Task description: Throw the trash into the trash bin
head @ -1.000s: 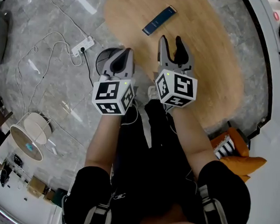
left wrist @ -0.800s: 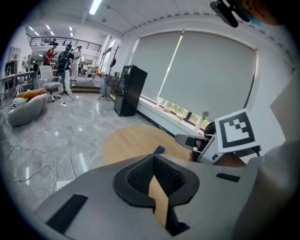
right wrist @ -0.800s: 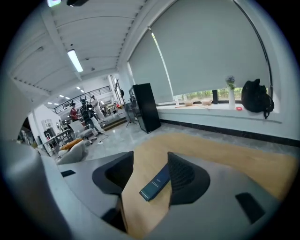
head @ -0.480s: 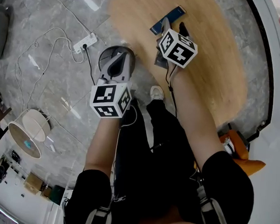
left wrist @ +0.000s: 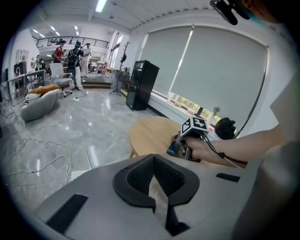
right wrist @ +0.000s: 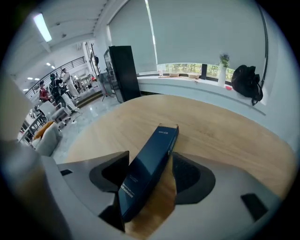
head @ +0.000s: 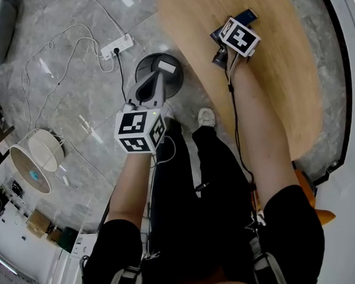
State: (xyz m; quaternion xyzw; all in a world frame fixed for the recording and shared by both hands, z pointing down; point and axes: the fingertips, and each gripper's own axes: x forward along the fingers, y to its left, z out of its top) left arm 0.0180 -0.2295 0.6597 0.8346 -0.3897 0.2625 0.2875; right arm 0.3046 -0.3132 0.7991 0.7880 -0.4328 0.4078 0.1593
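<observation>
- The left gripper (head: 159,80) hangs over the grey floor (head: 67,77), jaws together and empty, its tips by the round dark trash bin (head: 140,70) (a white scrap (head: 166,66) lies inside).
- The right gripper (right wrist: 151,174) is low over the round wooden table (head: 277,84); its jaws have just been opening and stand wide apart.
- A dark blue carton (right wrist: 159,140) lies on the table between those jaws, unpressed.

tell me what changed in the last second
The right gripper swung out from in front of the person and down to the table; its jaws have just been opening and now straddle the dark blue box, not yet gripping it. Unchanged: the box lies on the table, and the left gripper is shut and empty above the trash bin.
</observation>
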